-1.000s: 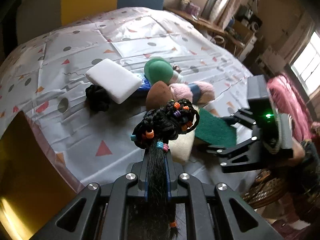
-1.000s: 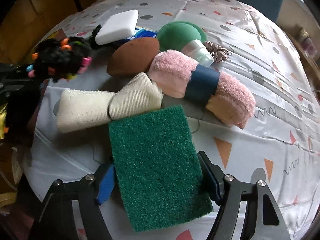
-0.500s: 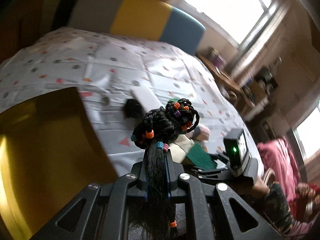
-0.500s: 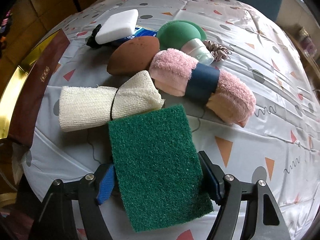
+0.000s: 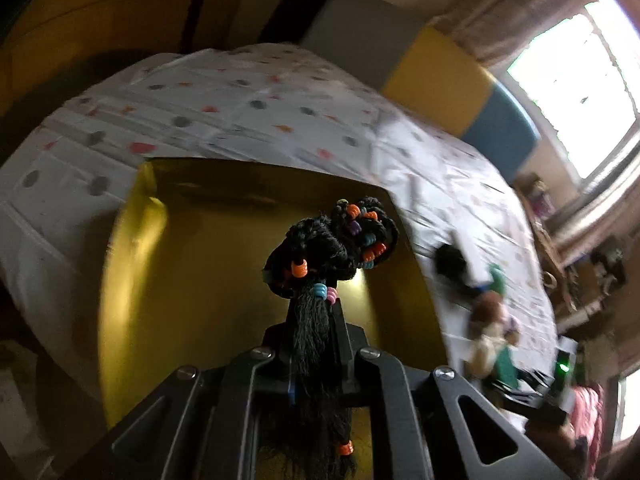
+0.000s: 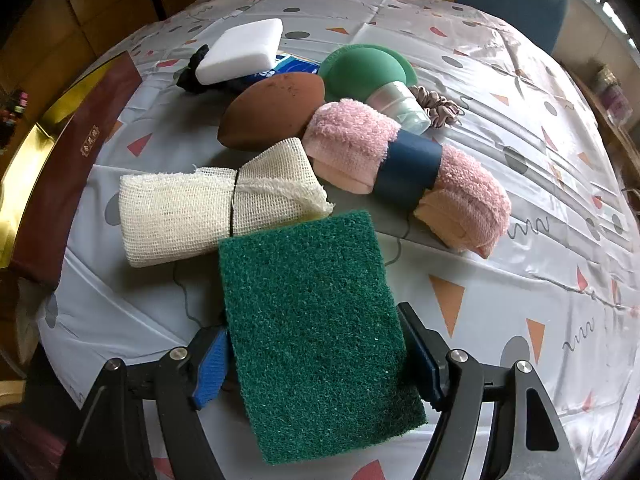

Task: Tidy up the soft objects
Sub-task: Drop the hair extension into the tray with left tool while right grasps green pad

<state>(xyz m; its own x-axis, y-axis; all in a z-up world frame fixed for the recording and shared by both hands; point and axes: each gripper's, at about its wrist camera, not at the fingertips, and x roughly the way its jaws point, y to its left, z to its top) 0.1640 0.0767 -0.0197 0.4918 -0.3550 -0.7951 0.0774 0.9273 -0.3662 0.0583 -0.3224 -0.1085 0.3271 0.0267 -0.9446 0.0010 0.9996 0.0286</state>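
Left hand-held gripper (image 5: 316, 312) is clenched on a black hair tie (image 5: 332, 244) strung with coloured beads, its loose strands trailing back between the jaws, and it holds the bundle above the gold box (image 5: 192, 280) that sits at the left edge of the desk (image 6: 520, 240). As far as this blurred view shows, the inside of the box holds nothing yet, so the sorting seems to be at its very first item: carried over the box, not yet let go. Right hand-held gripper (image 6: 320, 356) stands open, its blue-padded jaws to either side of the green scouring pad (image 6: 316, 320) that lies flat at the near edge of the desk; whether the pads touch it I cannot tell, and it is not lifted. Everything else waits in a loose heap beyond the pad: a cream mesh cloth (image 6: 216, 208) tied in the middle, a pink towel (image 6: 404, 164) rolled in a dark blue band, a brown sponge (image 6: 272, 108), a green round sponge (image 6: 360, 72), a white sponge (image 6: 240, 52) resting on something black, and a brownish scrunchie (image 6: 436, 104) at the far right. Most of the task is judged to remain, with the scouring pad the likely next piece.
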